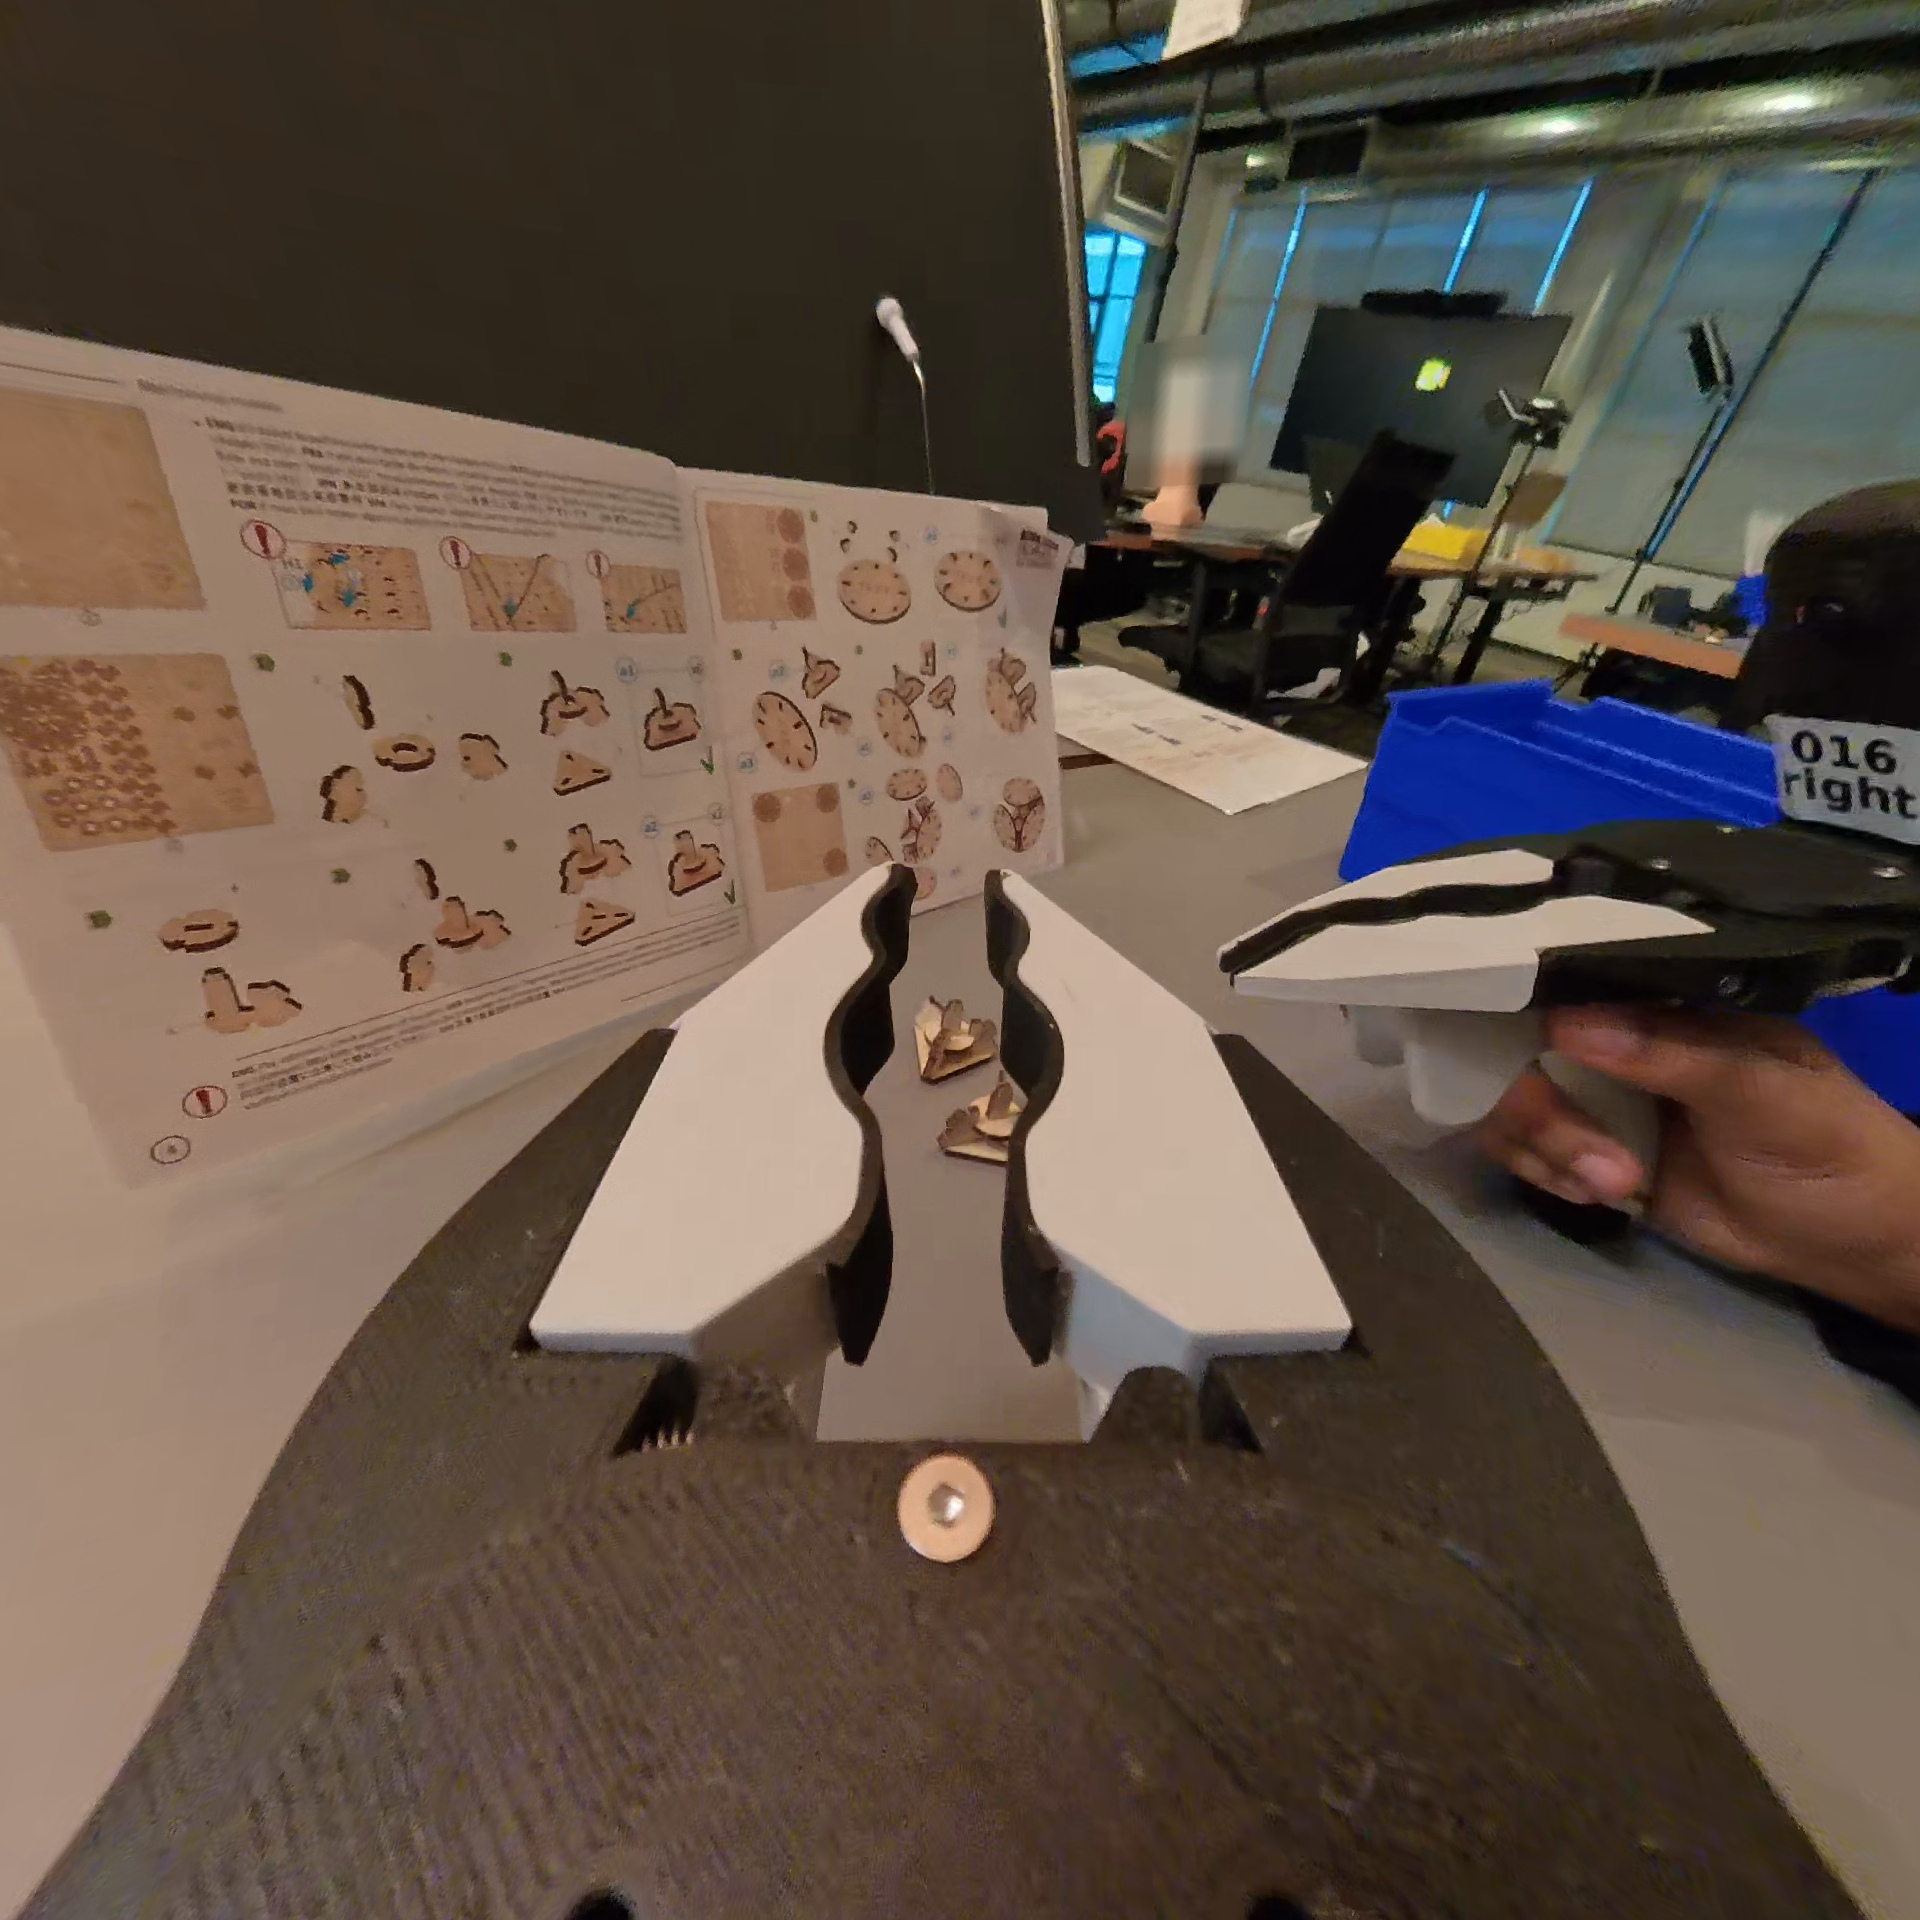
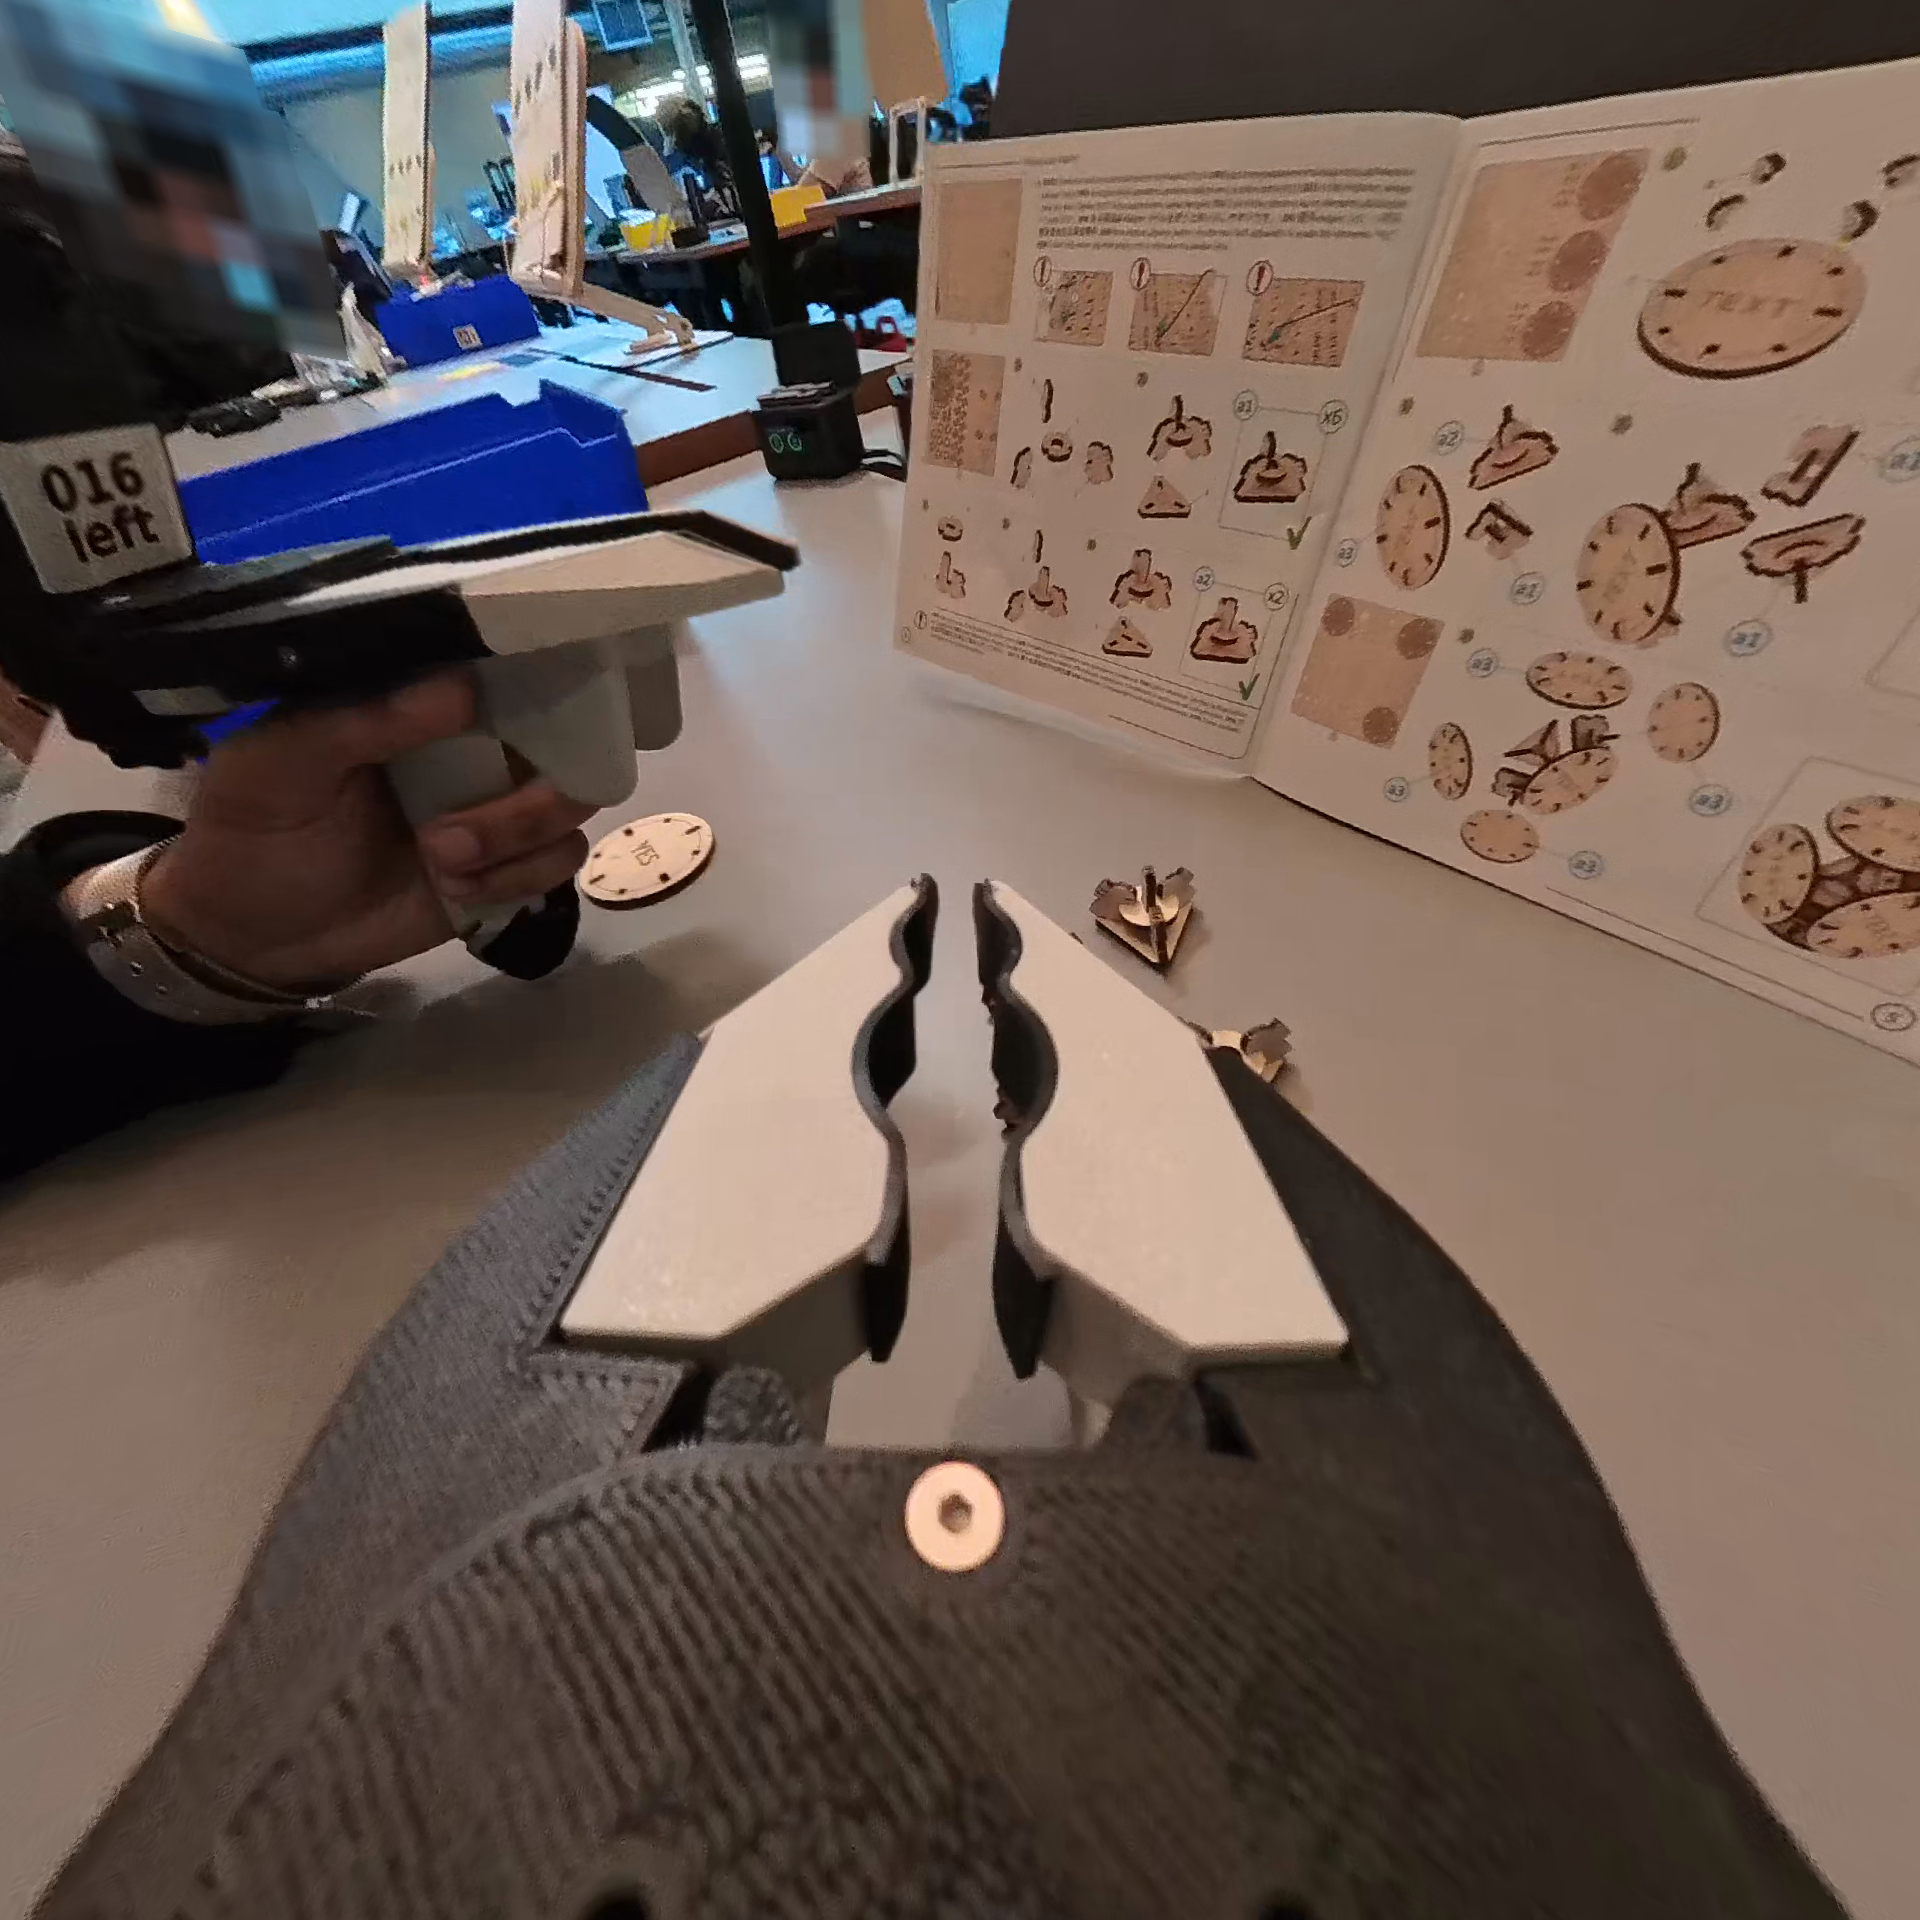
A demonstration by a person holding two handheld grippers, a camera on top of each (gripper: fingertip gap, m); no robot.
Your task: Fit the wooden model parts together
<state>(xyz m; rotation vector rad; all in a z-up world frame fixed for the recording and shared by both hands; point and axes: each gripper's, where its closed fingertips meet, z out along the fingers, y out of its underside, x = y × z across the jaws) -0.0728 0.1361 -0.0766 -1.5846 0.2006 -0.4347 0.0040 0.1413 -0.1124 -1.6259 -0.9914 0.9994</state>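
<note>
My left gripper hovers above the grey table with its jaws open and nothing between the pads. Two small triangular wooden assemblies lie on the table below the gap, untouched. My right gripper has its jaws only narrowly apart and is empty; bare table shows between its fingers. The same two assemblies lie just to its right. A round wooden disc lies under the left gripper's handle. Each gripper also shows in the other's view.
An open instruction booklet stands propped at the back of the table. A blue bin sits behind the grippers. A loose sheet of paper lies farther back. A person's hands hold both handles. My right fingertips sit around 9 centimeters from my left ones.
</note>
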